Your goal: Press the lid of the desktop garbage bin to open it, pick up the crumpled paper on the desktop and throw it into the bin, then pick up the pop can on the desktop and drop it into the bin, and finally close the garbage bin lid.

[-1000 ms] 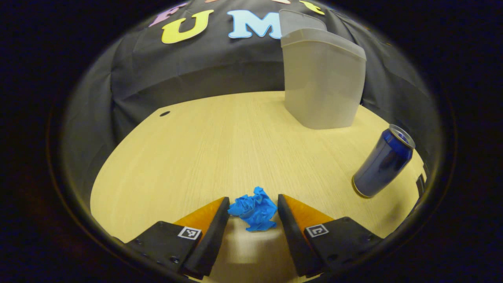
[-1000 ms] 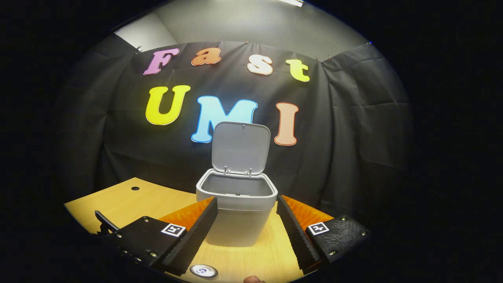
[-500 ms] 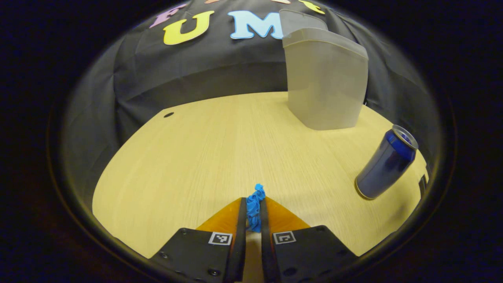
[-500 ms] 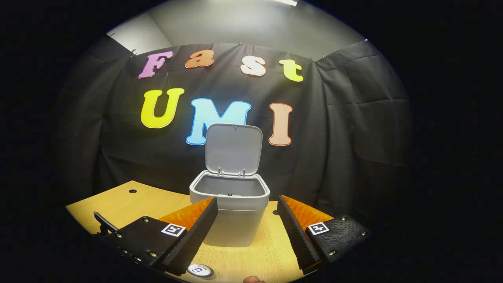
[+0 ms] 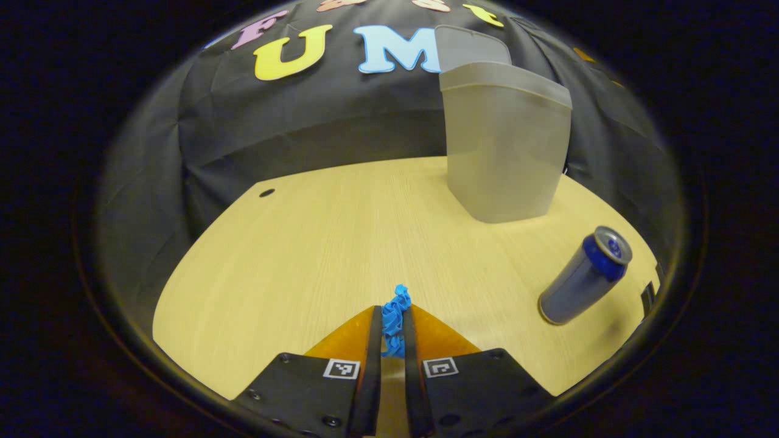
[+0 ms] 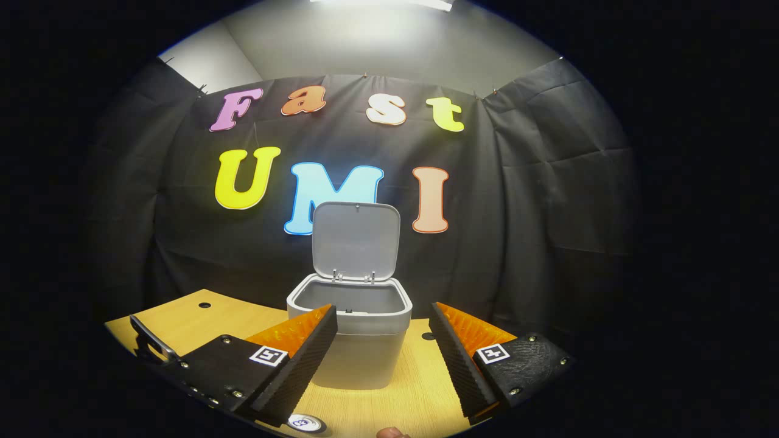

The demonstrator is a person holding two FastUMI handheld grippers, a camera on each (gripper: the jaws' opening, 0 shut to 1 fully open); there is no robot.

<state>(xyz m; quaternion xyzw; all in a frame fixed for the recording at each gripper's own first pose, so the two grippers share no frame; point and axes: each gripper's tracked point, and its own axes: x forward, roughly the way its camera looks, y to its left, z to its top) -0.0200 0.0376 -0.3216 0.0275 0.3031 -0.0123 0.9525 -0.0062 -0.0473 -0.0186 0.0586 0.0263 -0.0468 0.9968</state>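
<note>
Crumpled blue paper [image 5: 395, 319], squeezed into a thin ragged wad, sat pinched between both fingers of the left gripper [image 5: 393, 331], which were closed on it with only the paper's thickness between them; its frilly top stuck out past the fingertips. Whether the wad touched the pale wood-grain desktop [image 5: 341, 243] could not be told.

The left gripper view showed the grey plastic desktop garbage bin [image 5: 502, 152] from the side, a smooth tapered box, narrower at its base, standing at the far right of the desktop near the black cloth wall [image 5: 292, 115]. Its flat lid [image 5: 471, 47] rose behind the rim. Nearer and further right stood a blue metal pop can [image 5: 581, 277], cylindrical with a silvery top, upright on the desktop close to the right edge and well apart from the bin. A small round hole [image 5: 266, 193] marked the far left of the desktop. Between the wad and the bin the smooth wood lay bare.

The right gripper view faced the bin [image 6: 350, 344] head on and looked into its mouth: rounded square rim, lid [image 6: 355, 240] hinged upright at the back. The right gripper [image 6: 382, 347] hung with its ribbed fingers spread wide, holding nothing, the bin seen between them beyond the tips. The can's silvery top [image 6: 305, 421] peeked in at the bottom edge, below the left finger.
</note>
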